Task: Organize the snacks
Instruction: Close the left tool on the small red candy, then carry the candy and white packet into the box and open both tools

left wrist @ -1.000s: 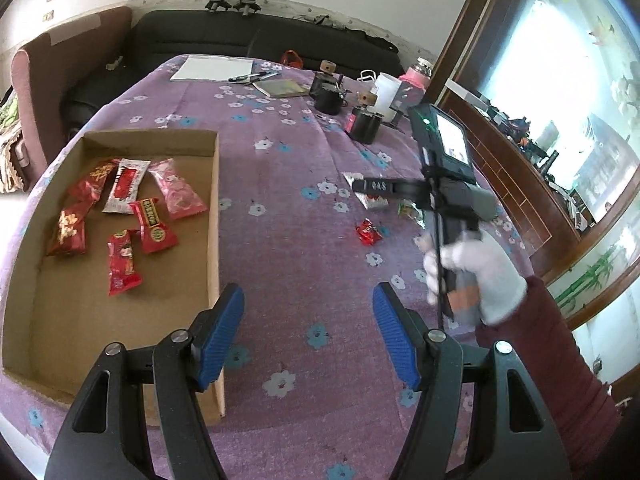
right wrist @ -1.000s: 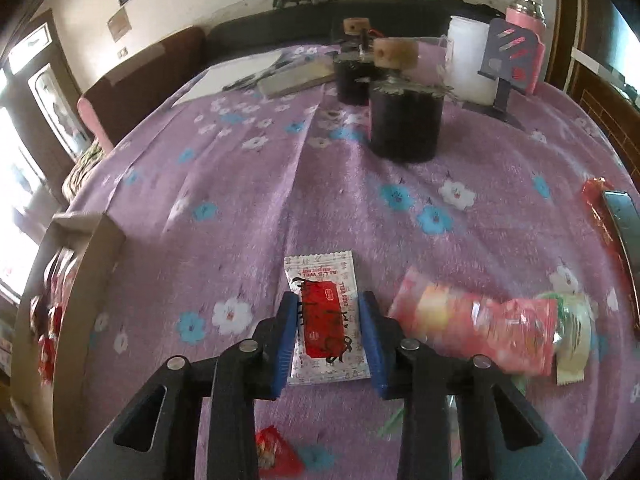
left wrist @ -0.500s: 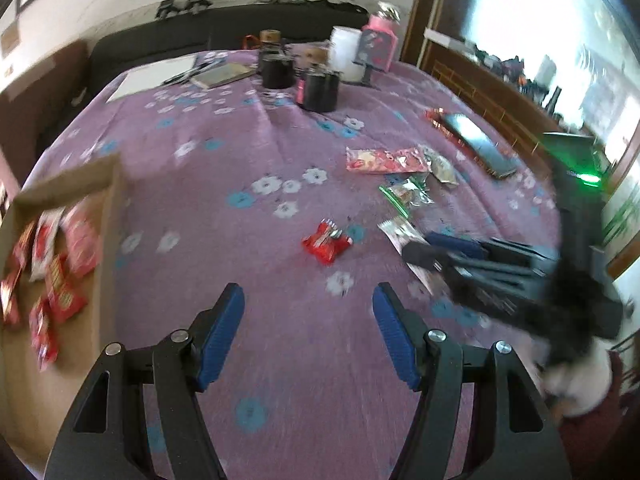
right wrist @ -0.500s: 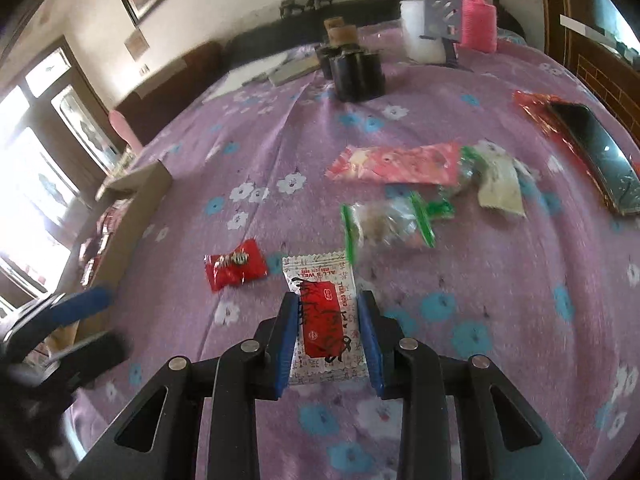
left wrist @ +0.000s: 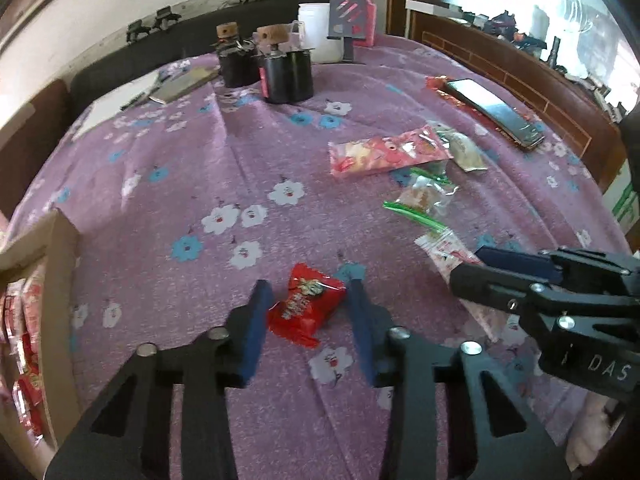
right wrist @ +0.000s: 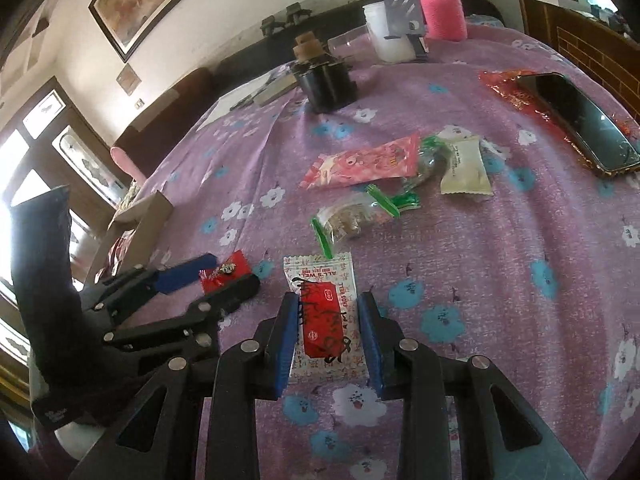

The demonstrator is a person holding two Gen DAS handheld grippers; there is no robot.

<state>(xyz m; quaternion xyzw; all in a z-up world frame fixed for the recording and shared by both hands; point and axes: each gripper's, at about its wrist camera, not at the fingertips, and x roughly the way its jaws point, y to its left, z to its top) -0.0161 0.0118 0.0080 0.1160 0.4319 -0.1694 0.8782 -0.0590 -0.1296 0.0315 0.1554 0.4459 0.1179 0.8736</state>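
Both tongs lined up on a snack each, pickup about to happen

Left tongs (left wrist: 306, 312) sit part-open around the red candy (left wrist: 306, 309), not pinching it; right tongs (right wrist: 329, 332) clamp the white-and-red sachet (right wrist: 325, 316), just right of that candy on the worktop (left wrist: 240, 168). Next I'd guess: squeeze the left, lift, carry both to the cardboard box (left wrist: 60, 240) left of the candy.

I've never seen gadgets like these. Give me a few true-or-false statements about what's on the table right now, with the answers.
1. The left gripper has a red candy between its fingers. True.
2. The right gripper holds a green bag. False: it grips a white and red packet.
3. A phone lies on the purple tablecloth. True.
4. The cardboard box is empty. False: red snacks lie inside.
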